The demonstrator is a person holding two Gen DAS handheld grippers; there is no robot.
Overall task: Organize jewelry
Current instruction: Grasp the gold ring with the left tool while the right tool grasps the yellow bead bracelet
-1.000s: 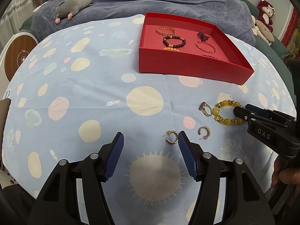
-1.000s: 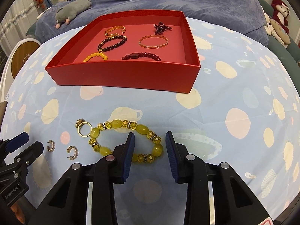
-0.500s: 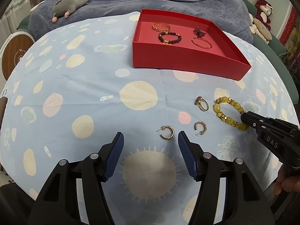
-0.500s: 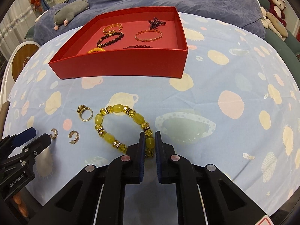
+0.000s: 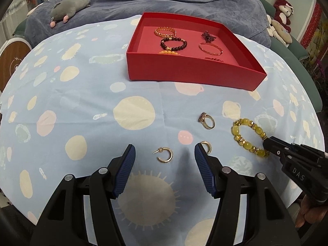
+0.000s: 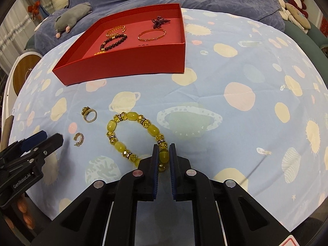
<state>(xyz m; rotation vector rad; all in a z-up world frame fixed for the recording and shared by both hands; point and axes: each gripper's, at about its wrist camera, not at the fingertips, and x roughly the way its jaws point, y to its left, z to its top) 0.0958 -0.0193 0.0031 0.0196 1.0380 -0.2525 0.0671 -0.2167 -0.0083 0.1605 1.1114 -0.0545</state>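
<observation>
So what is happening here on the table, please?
A person is sorting jewelry into the red box with two handheld grippers. The right gripper has just closed on a bead of the yellow bracelet, which lies on the cloth. The left gripper is open around one hoop earring. A second earring and a ring also lie loose. Several bracelets are in the box already.

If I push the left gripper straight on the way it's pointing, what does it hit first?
Most likely the gold hoop earring lying between the open left gripper tips, or the spotted tablecloth right beside it. Depth is hard to judge, but nothing else stands in that line.
</observation>
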